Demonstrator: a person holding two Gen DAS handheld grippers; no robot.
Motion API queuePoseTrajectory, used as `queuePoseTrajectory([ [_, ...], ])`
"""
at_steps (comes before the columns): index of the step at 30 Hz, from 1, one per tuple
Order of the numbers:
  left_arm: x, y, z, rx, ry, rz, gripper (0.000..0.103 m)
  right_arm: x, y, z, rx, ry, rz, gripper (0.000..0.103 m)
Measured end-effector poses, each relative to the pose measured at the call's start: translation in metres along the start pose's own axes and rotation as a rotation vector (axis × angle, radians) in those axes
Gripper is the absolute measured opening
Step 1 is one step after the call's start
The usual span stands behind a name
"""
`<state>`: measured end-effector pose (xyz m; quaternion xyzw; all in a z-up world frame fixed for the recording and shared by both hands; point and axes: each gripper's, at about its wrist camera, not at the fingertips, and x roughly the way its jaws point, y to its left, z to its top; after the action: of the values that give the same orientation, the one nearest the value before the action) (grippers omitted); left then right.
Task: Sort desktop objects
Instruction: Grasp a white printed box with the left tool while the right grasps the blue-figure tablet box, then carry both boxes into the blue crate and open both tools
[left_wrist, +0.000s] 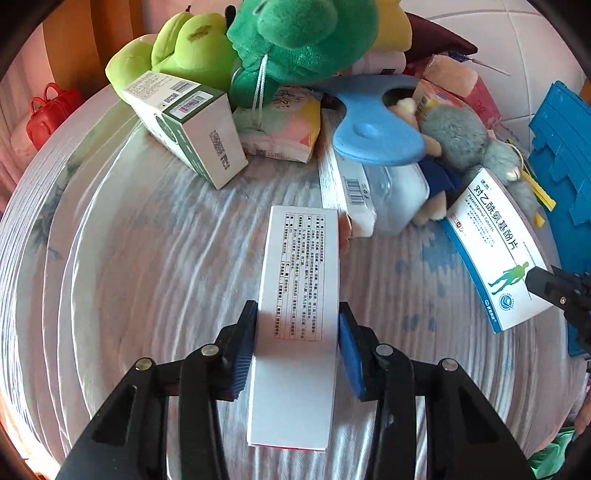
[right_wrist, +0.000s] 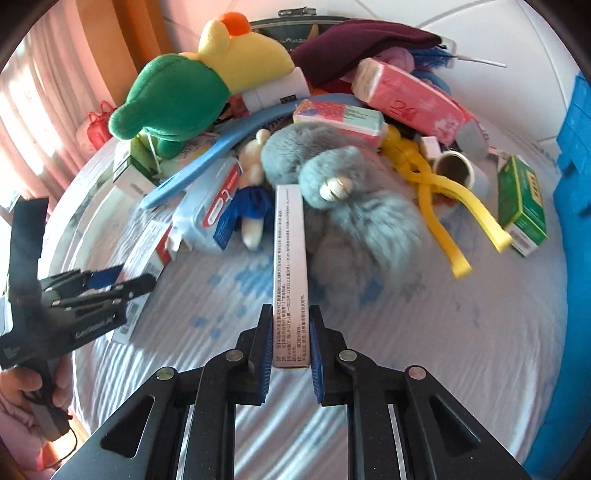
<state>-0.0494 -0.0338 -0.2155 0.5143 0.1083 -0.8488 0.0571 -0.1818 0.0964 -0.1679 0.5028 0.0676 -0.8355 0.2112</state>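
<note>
Left wrist view: the left gripper (left_wrist: 297, 347) is clamped on a white medicine box (left_wrist: 297, 295), blue pads pressed against its two long sides, the box running straight ahead from the jaws with its printed face up over the striped cloth (left_wrist: 147, 258). Looks like the pick-up step of the sorting, box in hand, and next it has to lift clear without nudging the pile beyond its far end. Off to that gripper's right lies the blue-and-white paracetamol box (left_wrist: 495, 254), with the right gripper's (left_wrist: 543, 284) black tip at its near corner. Right wrist view: the right gripper (right_wrist: 290, 350) is squeezed shut on that same box (right_wrist: 290, 273), seen edge-on here as a narrow strip between the pads, its far end poking toward the grey furry toy (right_wrist: 351, 199) just ahead. The left gripper (right_wrist: 122, 288) shows far to the left, low over its own box, a hand (right_wrist: 22, 387) on its handle. My guess: both boxes go to one spot together, perhaps the blue crate (right_wrist: 576, 147) at far right.
</note>
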Motion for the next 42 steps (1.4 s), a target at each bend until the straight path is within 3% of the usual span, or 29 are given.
queuePoseTrajectory([
  [5,-0.039,-0.021,-0.016,0.023,-0.073,-0.009,0.041,-0.02,-0.001,-0.009,-0.009,-0.034,0.01,0.017],
  [7,-0.055,-0.017,-0.007,0.041,-0.121,-0.016,0.041,-0.035,-0.002,-0.011,-0.013,-0.063,0.013,0.017],
  [11,-0.076,-0.031,0.04,0.069,-0.203,-0.033,0.041,-0.067,-0.007,-0.011,-0.014,-0.134,0.015,0.017],
  [23,-0.156,-0.089,0.06,0.146,-0.413,-0.09,0.041,-0.183,-0.033,-0.019,-0.001,-0.427,-0.048,0.017],
  [29,-0.185,-0.137,0.07,0.194,-0.498,-0.131,0.041,-0.24,-0.056,-0.022,0.019,-0.595,-0.161,0.017],
  [42,-0.234,-0.274,0.085,0.377,-0.617,-0.317,0.041,-0.349,-0.124,-0.044,0.118,-0.835,-0.38,0.017],
])
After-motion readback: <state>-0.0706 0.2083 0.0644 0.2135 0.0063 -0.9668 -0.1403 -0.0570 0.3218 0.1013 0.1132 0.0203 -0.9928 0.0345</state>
